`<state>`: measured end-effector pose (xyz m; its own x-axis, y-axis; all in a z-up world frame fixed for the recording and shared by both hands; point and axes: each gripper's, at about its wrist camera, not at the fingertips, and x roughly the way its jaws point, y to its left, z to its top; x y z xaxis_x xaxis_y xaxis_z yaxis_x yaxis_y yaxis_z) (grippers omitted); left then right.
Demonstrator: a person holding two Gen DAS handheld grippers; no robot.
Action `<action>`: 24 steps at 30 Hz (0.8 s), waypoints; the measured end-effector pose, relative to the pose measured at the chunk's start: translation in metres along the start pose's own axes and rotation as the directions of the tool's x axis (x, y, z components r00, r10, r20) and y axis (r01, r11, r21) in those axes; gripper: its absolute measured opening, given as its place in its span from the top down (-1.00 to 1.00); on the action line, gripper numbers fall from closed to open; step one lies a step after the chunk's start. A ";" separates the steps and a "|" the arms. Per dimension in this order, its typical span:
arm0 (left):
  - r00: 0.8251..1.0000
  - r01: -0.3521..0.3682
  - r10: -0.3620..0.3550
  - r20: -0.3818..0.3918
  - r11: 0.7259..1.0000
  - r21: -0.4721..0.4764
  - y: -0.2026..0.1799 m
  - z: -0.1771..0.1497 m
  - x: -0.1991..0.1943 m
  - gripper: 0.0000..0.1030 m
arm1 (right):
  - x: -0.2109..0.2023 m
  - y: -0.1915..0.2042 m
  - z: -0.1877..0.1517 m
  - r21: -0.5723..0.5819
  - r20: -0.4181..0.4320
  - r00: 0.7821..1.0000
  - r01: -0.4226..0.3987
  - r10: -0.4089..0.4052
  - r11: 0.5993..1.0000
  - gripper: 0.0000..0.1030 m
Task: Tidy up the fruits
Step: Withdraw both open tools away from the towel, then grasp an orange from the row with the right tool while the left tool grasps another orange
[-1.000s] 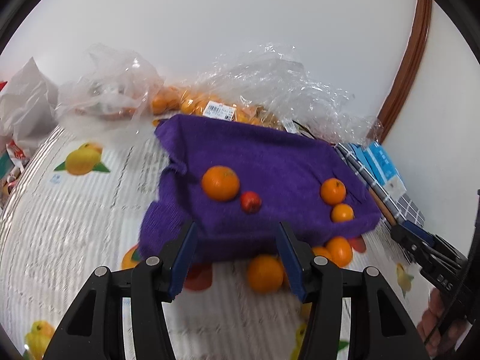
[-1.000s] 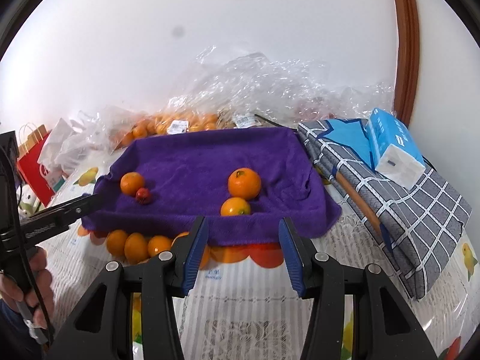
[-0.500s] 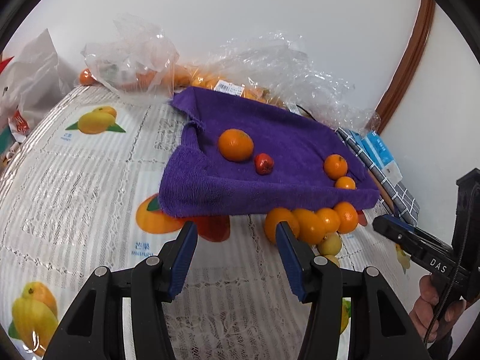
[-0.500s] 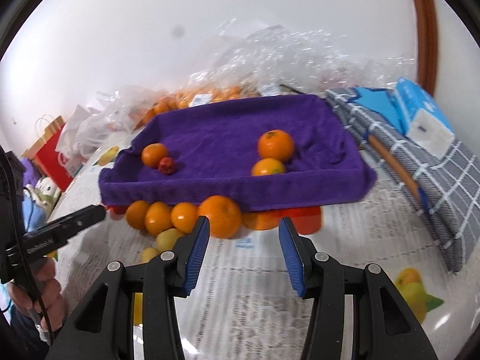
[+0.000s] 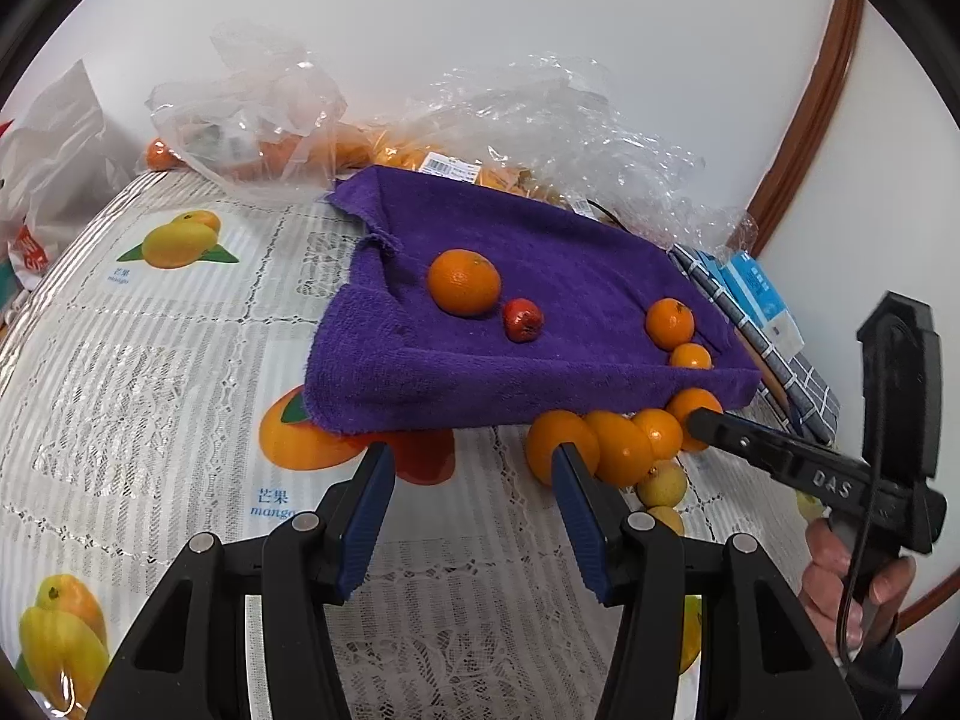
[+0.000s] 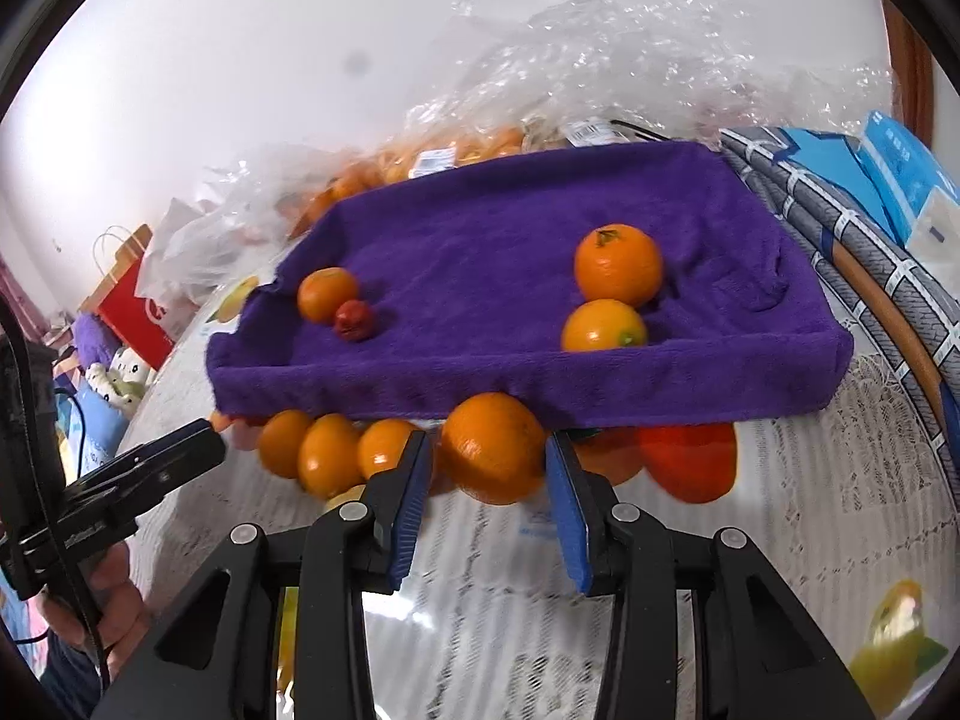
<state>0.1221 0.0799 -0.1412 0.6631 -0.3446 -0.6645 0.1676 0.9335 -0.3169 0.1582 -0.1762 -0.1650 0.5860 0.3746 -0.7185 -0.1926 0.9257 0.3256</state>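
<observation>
While the right gripper (image 6: 486, 474) stands with its blue pads apart on either side of a large orange (image 6: 493, 447), whether those pads touch the fruit I cannot tell. That orange sits just ahead of its fingertips, at the near edge of the purple towel (image 6: 516, 228), with three smaller oranges (image 6: 327, 453) in a row to its left. Only the right wrist view shows this fruit framed between the fingers; from the left wrist view the right gripper (image 5: 699, 420) appears side-on, its tip reaching the end of the orange row.

The left gripper (image 5: 474, 468) is open and holds nothing, its right pad in front of the large orange (image 5: 561, 444). Its view alone shows a yellowish fruit (image 5: 663, 483) below the row. Ahead of it on the towel (image 5: 540, 276) lie another orange (image 5: 464, 282) and a small red fruit (image 5: 523, 320), with two more oranges (image 5: 670, 323) farther right.

Half a second ago the large orange lay slightly left of the right gripper's gap; now it is centred between the pads and looms larger. The left gripper's view has changed little.
</observation>
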 end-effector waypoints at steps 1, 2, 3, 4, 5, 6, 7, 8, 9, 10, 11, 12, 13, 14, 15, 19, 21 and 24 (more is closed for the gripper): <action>1.000 0.002 -0.002 -0.001 1.000 0.004 -0.001 0.000 0.000 0.00 | 0.002 -0.003 0.001 0.014 -0.010 1.000 -0.007 0.007 1.000 0.19; 1.000 0.003 -0.003 -0.003 1.000 0.006 -0.001 0.000 0.001 0.00 | 0.004 -0.006 0.002 0.030 -0.022 1.000 -0.016 0.017 0.999 0.19; 1.000 0.004 -0.004 -0.005 1.000 0.006 -0.001 0.000 0.001 0.00 | 0.007 -0.010 0.002 0.047 -0.034 0.999 -0.030 0.031 0.998 0.21; 1.000 0.004 -0.004 -0.005 1.000 0.005 -0.001 0.000 0.001 0.00 | 0.008 -0.012 0.002 0.059 -0.040 0.999 -0.032 0.034 0.998 0.28; 1.000 0.005 -0.005 -0.006 1.000 0.003 0.000 0.000 0.001 0.00 | 0.008 -0.013 0.002 0.062 -0.033 0.999 -0.032 0.034 0.998 0.29; 1.000 0.005 -0.005 -0.005 1.000 0.002 0.000 0.001 0.001 0.00 | 0.006 -0.012 0.003 0.054 -0.025 0.999 -0.022 0.024 0.998 0.30; 1.000 0.005 -0.005 -0.004 1.000 0.001 0.000 0.000 0.001 0.00 | 0.004 -0.011 0.003 0.043 -0.017 1.000 -0.009 0.010 0.999 0.30; 1.000 0.003 -0.003 -0.002 1.000 0.003 0.000 0.000 0.000 0.00 | 0.002 -0.009 0.002 0.030 -0.003 1.000 0.012 -0.012 0.999 0.31; 1.000 0.003 -0.003 -0.002 1.000 0.005 0.000 0.000 0.000 0.00 | -0.002 -0.009 0.000 0.025 0.005 1.000 0.025 -0.025 0.999 0.31; 1.000 0.004 -0.003 -0.002 1.000 0.009 0.000 0.000 0.000 0.00 | -0.006 -0.009 -0.001 0.018 0.017 0.999 0.040 -0.041 0.999 0.31; 1.000 0.006 -0.006 -0.004 1.000 0.011 0.000 0.000 0.000 0.00 | -0.011 -0.009 -0.003 0.013 0.030 0.998 0.055 -0.056 0.998 0.31; 1.000 0.013 -0.013 -0.009 1.000 0.014 -0.001 0.000 0.001 0.00 | -0.016 -0.009 -0.005 0.010 0.037 0.997 0.067 -0.067 0.998 0.31; 1.000 0.024 -0.023 -0.020 1.000 0.018 -0.001 -0.001 0.003 0.00 | -0.023 -0.010 -0.007 0.000 0.052 0.995 0.091 -0.091 0.996 0.31; 0.999 0.027 -0.026 -0.027 0.999 0.023 -0.002 -0.001 0.003 0.00 | -0.029 -0.011 -0.010 -0.012 0.063 0.992 0.113 -0.112 0.993 0.31; 0.999 0.024 -0.023 -0.028 0.999 0.029 -0.003 -0.001 0.004 0.00 | -0.035 -0.013 -0.011 -0.016 0.067 0.990 0.125 -0.124 0.992 0.31; 0.999 0.028 -0.026 -0.035 0.999 0.045 -0.007 -0.002 0.005 0.00 | -0.044 -0.024 -0.019 -0.017 0.045 0.989 0.142 -0.142 0.990 0.31; 0.999 0.021 -0.019 -0.042 0.999 0.050 -0.008 -0.002 0.006 0.00 | -0.044 -0.028 -0.024 -0.018 0.038 0.986 0.162 -0.162 0.987 0.30; 0.998 -0.002 0.004 -0.064 0.999 0.040 -0.006 -0.002 0.010 -0.02 | -0.038 -0.033 -0.031 -0.010 0.031 0.983 0.182 -0.182 0.983 0.30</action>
<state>0.1262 0.0707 -0.1478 0.6161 -0.3464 -0.7074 0.1957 0.9373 -0.2885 0.1182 -0.2195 -0.1674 0.6351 0.1980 -0.7466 -0.0904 0.9790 0.1828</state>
